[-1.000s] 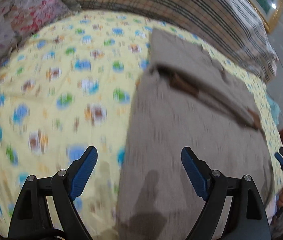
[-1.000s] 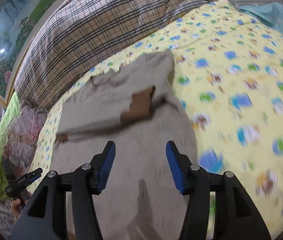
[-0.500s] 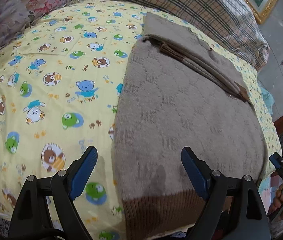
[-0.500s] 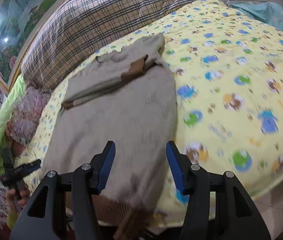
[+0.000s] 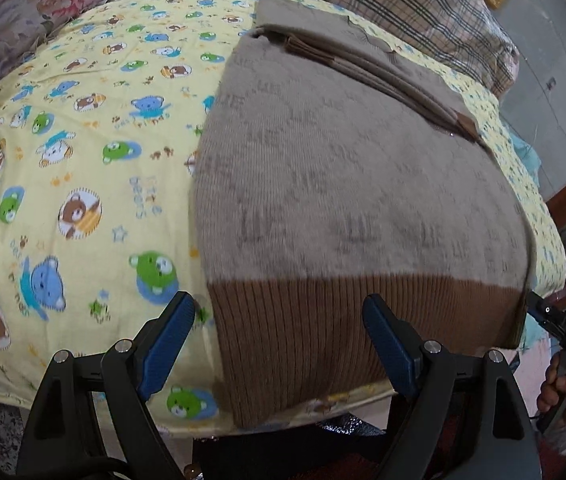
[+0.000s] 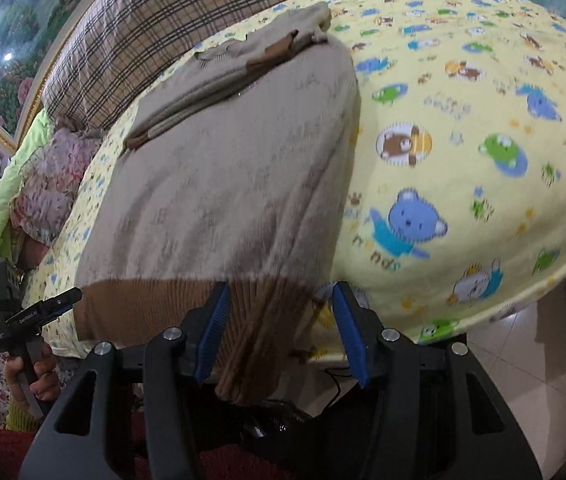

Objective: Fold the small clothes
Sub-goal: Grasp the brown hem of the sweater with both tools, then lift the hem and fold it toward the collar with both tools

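A beige knitted sweater [image 5: 343,168] lies flat on the bed, sleeves folded across its top, its brown ribbed hem [image 5: 323,328] hanging over the near bed edge. My left gripper [image 5: 283,344] is open at the hem's left corner, the hem between its blue pads, not clamped. In the right wrist view the same sweater [image 6: 223,168] shows, and my right gripper [image 6: 279,332] is open with the hem's right corner [image 6: 259,320] between its pads. Each gripper shows in the other's view, the right one [image 5: 563,332] and the left one [image 6: 31,316].
The bed has a yellow sheet with cartoon bears [image 5: 63,160]. A plaid pillow [image 5: 423,4] lies behind the sweater, a floral cushion [image 5: 23,8] at the left. The bed edge and tiled floor [image 6: 523,344] are close below the grippers.
Both grippers have pulled back from over the sweater's body down to its hem at the bed edge. Both stay open.
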Tool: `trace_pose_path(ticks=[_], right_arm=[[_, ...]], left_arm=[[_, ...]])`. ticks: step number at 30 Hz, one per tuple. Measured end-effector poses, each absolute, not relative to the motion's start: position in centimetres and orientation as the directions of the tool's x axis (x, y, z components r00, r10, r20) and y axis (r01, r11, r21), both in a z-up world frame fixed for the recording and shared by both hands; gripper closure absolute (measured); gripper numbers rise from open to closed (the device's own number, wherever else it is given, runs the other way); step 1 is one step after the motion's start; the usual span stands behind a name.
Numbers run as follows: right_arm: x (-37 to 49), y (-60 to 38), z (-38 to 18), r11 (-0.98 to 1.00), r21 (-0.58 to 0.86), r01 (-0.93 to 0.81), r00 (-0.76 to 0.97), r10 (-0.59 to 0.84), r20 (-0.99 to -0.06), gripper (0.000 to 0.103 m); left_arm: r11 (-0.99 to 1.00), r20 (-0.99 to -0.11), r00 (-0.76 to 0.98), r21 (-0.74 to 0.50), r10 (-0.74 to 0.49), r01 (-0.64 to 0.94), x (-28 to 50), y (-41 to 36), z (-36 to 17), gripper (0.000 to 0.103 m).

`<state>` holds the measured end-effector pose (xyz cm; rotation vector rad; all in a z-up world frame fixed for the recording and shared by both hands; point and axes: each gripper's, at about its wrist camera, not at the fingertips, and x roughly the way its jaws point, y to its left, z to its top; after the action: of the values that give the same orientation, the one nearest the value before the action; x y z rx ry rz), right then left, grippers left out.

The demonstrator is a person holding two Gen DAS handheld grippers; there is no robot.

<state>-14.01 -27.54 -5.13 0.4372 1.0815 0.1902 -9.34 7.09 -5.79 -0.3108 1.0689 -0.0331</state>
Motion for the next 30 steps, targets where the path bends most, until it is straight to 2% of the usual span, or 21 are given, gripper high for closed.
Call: trace_pose_path(ticks=[5,10,11,13,14,15,16,17,21,23,26,28,29,30], right_arm=[[-14.3,-27.4,-5.2,0.895,0.443,0.059,0.470,0.367,-0.803,0.049],[-14.1,-26.7,-5.4,0.889,0.456,0.042,0.466,0.386,-0.796,0.049],[-14.1,-26.7,-5.4,0.889,0.456,0.039,0.466,0.388,-0.795,0.048],[-14.0,-26.8,-5.5,0.887,0.460,0.037,0.470,0.391,-0.791,0.049],[-14.1,-26.9,-5.5,0.888,0.459,0.033,0.473,0.391,-0.790,0.053],[-14.1,-27.0,-5.6,0.892,0.451,0.033,0.474,0.383,-0.793,0.066],[-14.2,-27.2,-5.7,0.899,0.436,0.036,0.474,0.368,-0.800,0.075],[-14.3,-27.8,-5.8,0.904,0.426,0.044,0.469,0.358,-0.807,0.090],[-14.8,-30.3,-6.7,0.831,0.548,0.094,0.471,0.448,-0.760,0.092],[-14.8,-29.9,-6.8,0.821,0.566,0.078,0.465,0.473,-0.749,0.088],[-14.5,-28.8,-7.3,0.796,0.602,0.072,0.436,0.517,-0.737,0.081],[-14.5,-27.8,-7.4,0.806,0.590,0.046,0.427,0.518,-0.741,0.081],[-14.5,-27.4,-7.4,0.819,0.572,0.028,0.425,0.509,-0.749,0.081],[-14.5,-26.9,-7.2,0.836,0.549,0.003,0.422,0.497,-0.759,0.081]], left_arm=[[0.943,-0.839,0.497,-0.313,-0.220,-0.112,-10.0,7.4,-6.1,0.018],[0.907,-0.804,0.503,-0.412,-0.318,-0.085,-9.4,7.5,-6.3,0.020],[0.910,-0.805,0.501,-0.406,-0.317,-0.078,-9.3,7.4,-6.3,0.024],[0.922,-0.813,0.500,-0.381,-0.300,-0.066,-9.0,7.3,-6.2,0.037],[0.925,-0.815,0.499,-0.375,-0.296,-0.064,-9.0,7.4,-6.2,0.048],[0.927,-0.818,0.497,-0.368,-0.289,-0.067,-9.0,7.6,-6.2,0.064],[0.927,-0.821,0.495,-0.368,-0.286,-0.075,-8.9,8.0,-6.2,0.071],[0.922,-0.820,0.491,-0.380,-0.295,-0.081,-8.9,8.4,-6.3,0.077],[0.883,-0.800,0.480,-0.458,-0.360,-0.100,-8.7,9.7,-6.7,0.077],[0.887,-0.805,0.474,-0.451,-0.358,-0.097,-8.4,9.6,-6.8,0.071],[0.906,-0.815,0.465,-0.420,-0.346,-0.061,-8.0,8.4,-6.4,0.057],[0.929,-0.829,0.466,-0.368,-0.310,-0.036,-7.8,7.4,-6.3,0.056],[0.941,-0.834,0.474,-0.336,-0.283,-0.029,-7.9,7.0,-6.2,0.063],[0.950,-0.834,0.487,-0.310,-0.258,-0.027,-8.0,6.7,-6.1,0.087]])
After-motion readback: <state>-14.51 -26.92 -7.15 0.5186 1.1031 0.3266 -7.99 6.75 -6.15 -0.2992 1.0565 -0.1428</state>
